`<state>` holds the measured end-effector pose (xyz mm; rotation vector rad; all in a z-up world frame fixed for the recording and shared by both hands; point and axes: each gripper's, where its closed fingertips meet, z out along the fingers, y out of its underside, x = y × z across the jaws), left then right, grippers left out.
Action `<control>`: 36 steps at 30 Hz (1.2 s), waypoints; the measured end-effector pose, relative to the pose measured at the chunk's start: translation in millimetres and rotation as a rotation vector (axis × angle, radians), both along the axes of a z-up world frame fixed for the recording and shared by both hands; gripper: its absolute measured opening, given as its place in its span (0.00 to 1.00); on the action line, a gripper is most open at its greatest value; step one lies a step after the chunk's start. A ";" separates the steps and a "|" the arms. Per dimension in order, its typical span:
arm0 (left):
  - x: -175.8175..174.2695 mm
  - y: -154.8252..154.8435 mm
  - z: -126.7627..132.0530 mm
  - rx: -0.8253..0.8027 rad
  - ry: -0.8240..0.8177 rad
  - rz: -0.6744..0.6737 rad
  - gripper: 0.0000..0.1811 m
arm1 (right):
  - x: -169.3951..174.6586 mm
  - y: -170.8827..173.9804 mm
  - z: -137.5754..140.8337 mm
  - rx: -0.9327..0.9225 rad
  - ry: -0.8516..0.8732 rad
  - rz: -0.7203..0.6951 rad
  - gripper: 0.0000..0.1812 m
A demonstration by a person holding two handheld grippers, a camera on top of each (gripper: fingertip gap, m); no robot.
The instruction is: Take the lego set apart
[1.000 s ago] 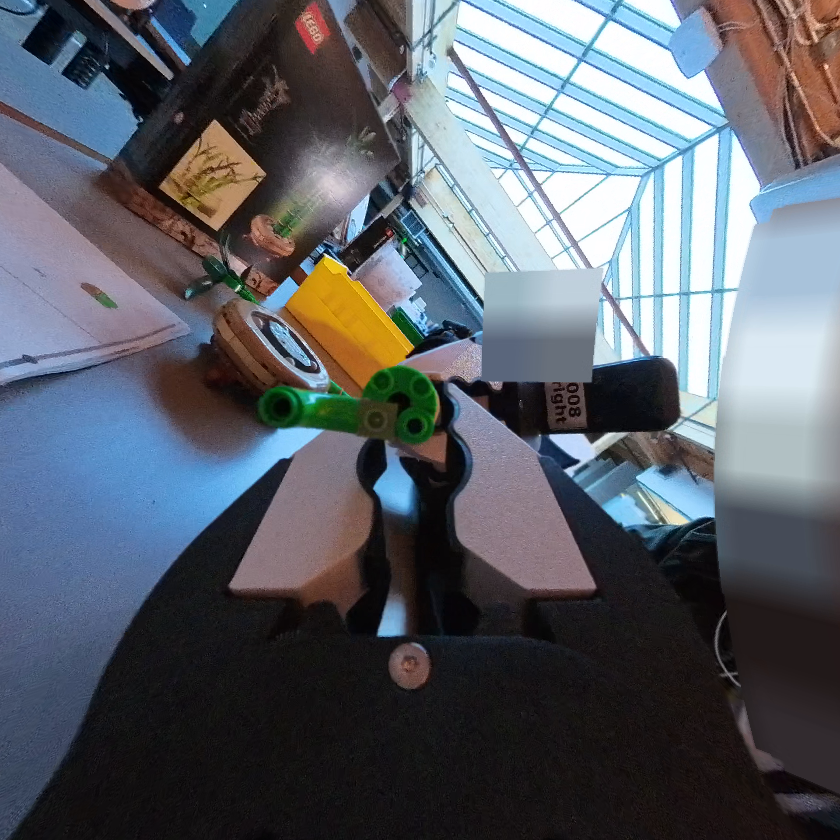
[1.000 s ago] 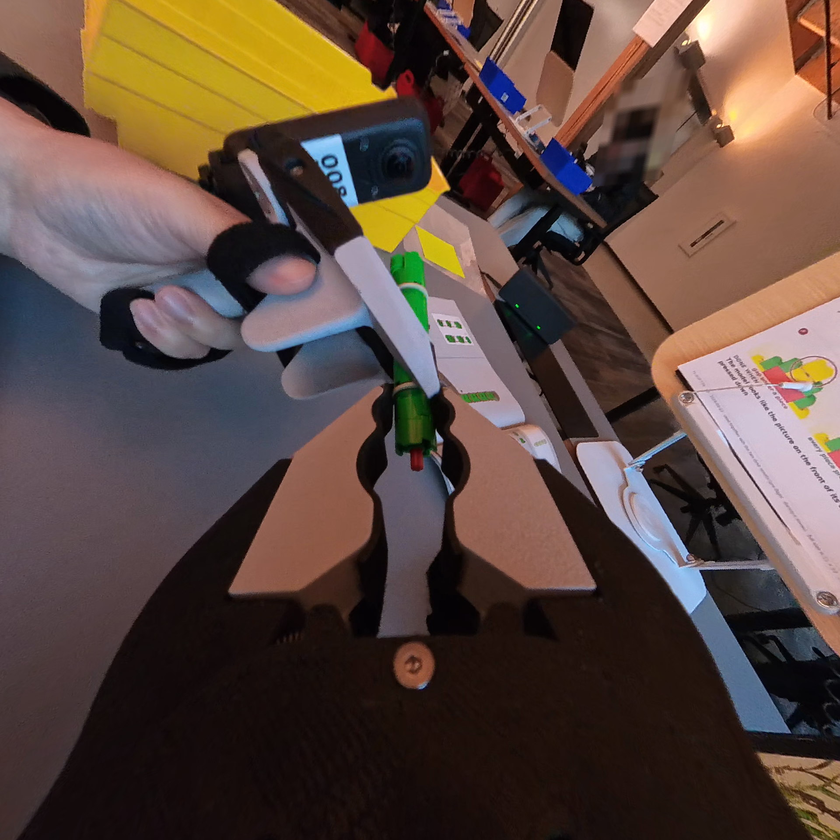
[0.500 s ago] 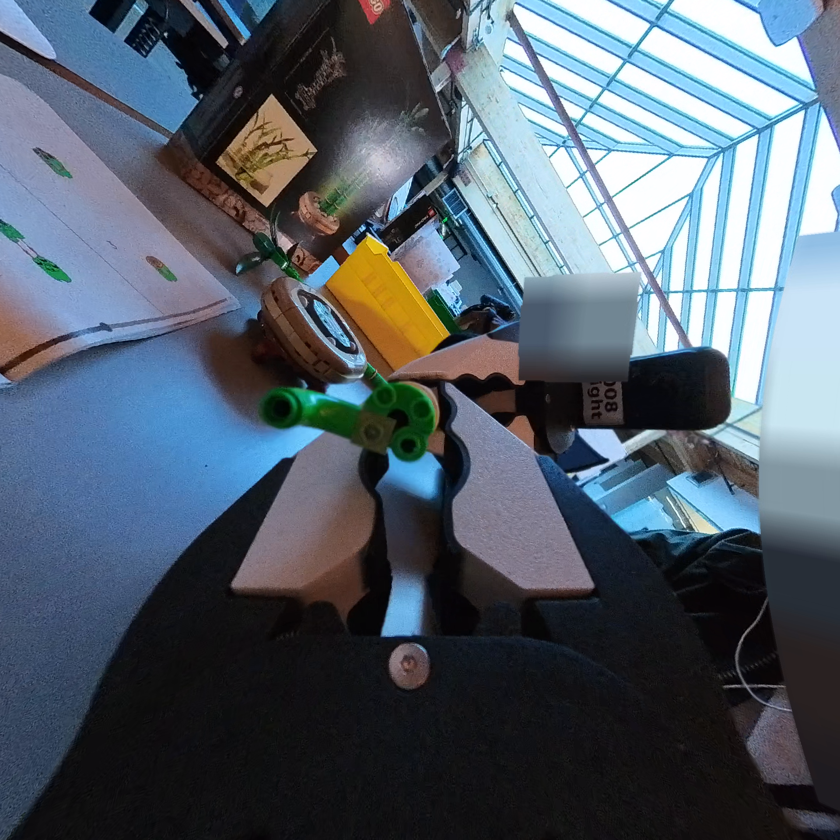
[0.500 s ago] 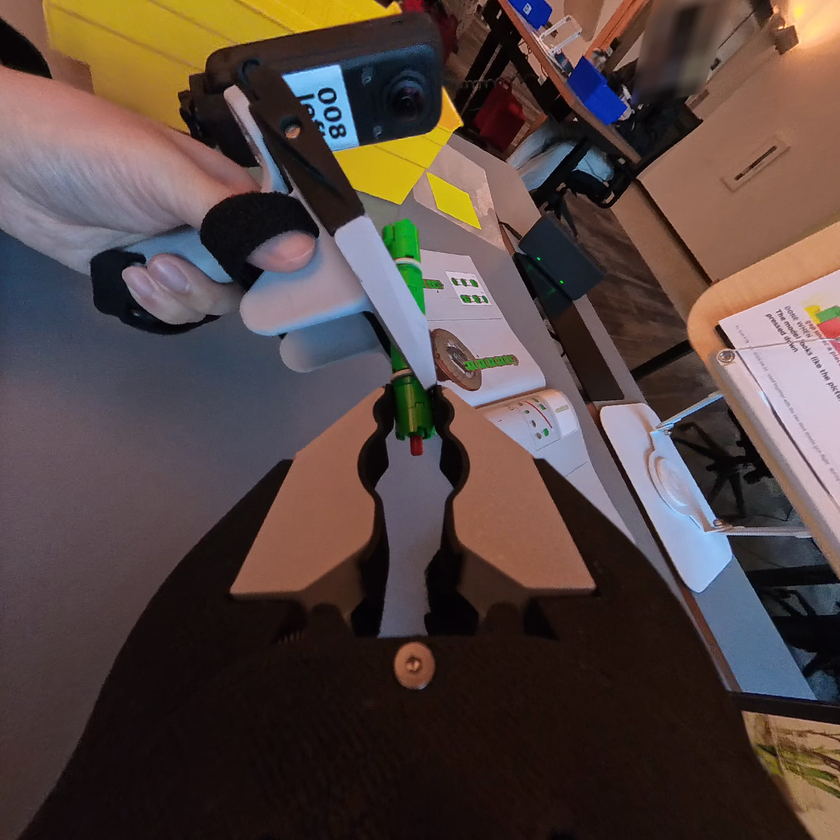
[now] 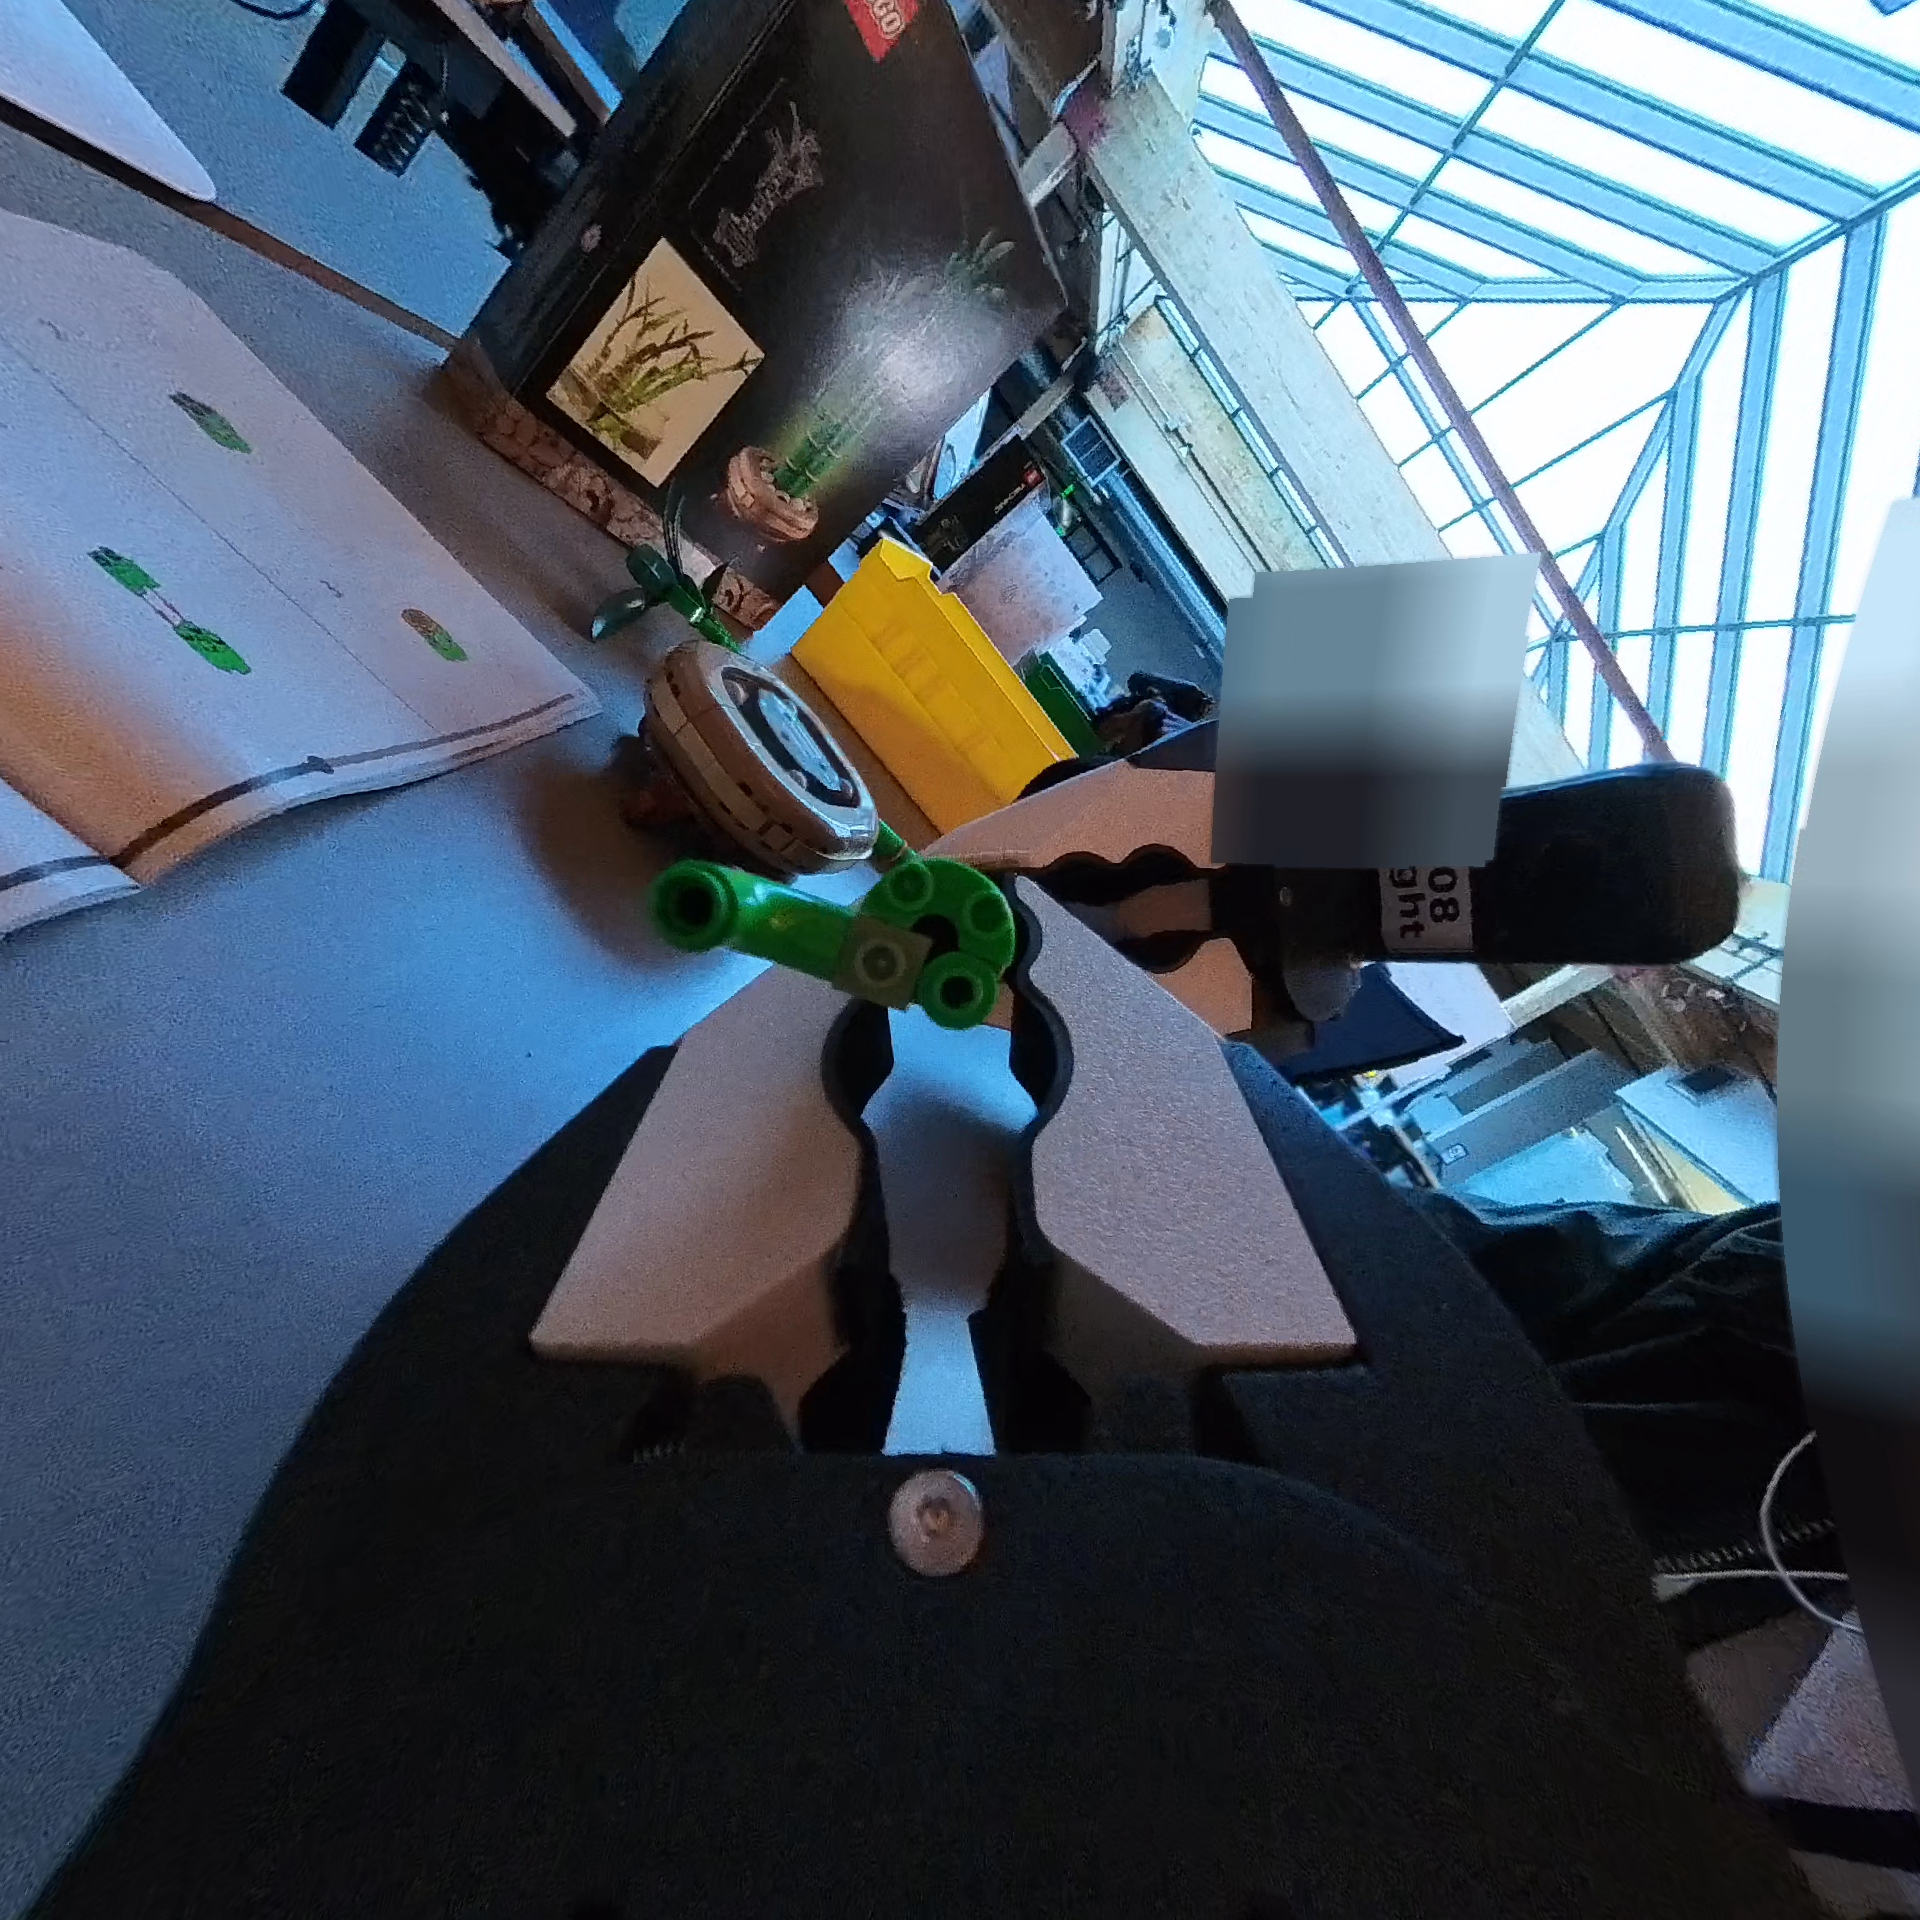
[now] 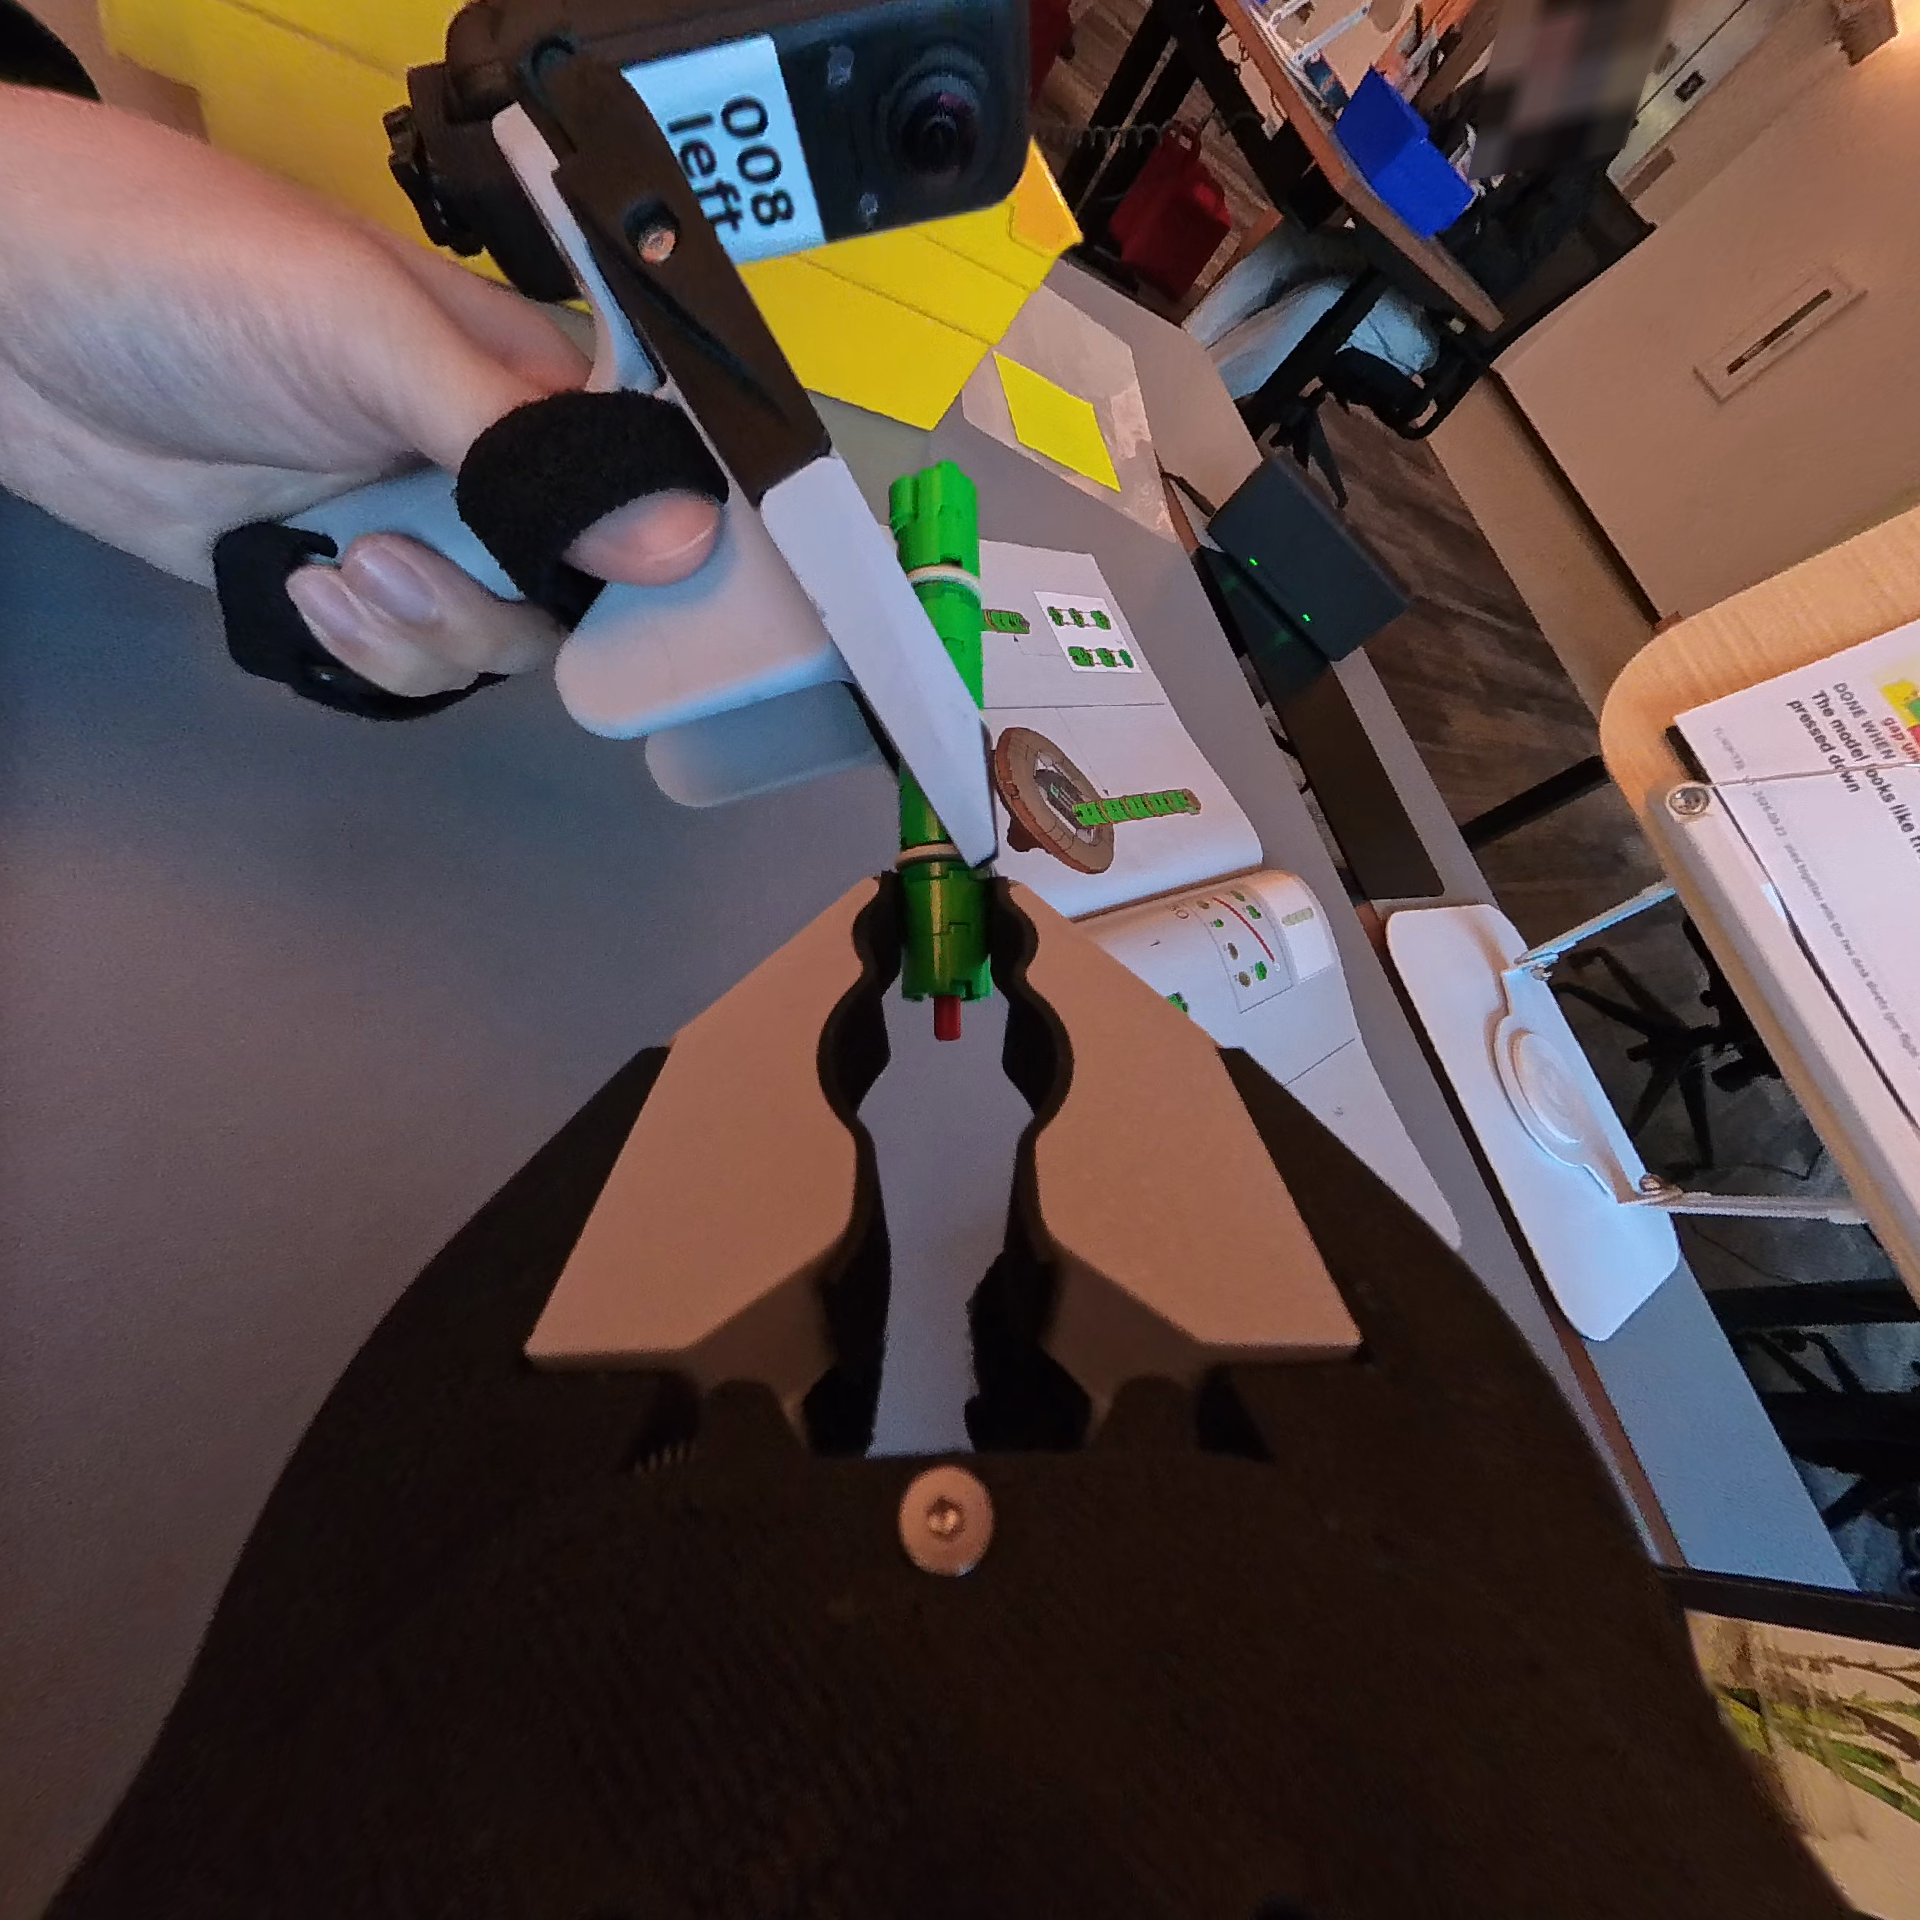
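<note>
Both tools meet on one green lego stalk [image 6: 940,727], held in the air above the grey table [image 6: 260,1039]. In the right wrist view the right gripper [image 6: 940,904] pinches the stalk's lower end at 12 o'clock of its own body, a red pin showing below the green; the stalk runs up toward 12 o'clock. The left gripper [image 6: 966,831] comes in from 11 o'clock, held by a hand [image 6: 291,436], its pale fingertips closed on the stalk just above the right one's grip. A white label with printed characters sits on its black camera housing.

In the left wrist view the left gripper [image 5: 935,956] clamps the stalk [image 5: 883,935] end-on, a side branch pointing to 9 o'clock, and the right gripper [image 5: 1091,873] enters from 3 o'clock, also bearing a white label.

Behind, at 11 o'clock, lies a round tan lego base [image 5: 758,769]. Farther off stands a black set box [image 5: 790,291] with a red brand logo and bamboo pictures, beside a yellow bin [image 5: 925,686]. An open instruction booklet [image 5: 208,582] lies at 9 o'clock.
</note>
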<state>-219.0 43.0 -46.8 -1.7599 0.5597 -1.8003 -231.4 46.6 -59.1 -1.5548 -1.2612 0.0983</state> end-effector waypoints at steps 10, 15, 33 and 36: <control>-2.4 -6.0 4.6 -0.061 -0.023 -0.066 0.08 | -1.1 -6.6 3.7 0.000 -0.022 0.051 0.09; -1.4 -9.1 7.8 -0.069 -0.021 -0.100 0.08 | 0.5 -9.6 7.0 -0.004 -0.019 0.060 0.09; -1.9 -16.0 16.1 -0.003 -0.003 -0.122 0.08 | 2.6 -16.9 14.9 0.042 -0.023 0.084 0.09; -1.9 -16.7 16.6 0.008 0.002 -0.123 0.08 | 3.2 -17.9 15.6 0.042 -0.020 0.086 0.09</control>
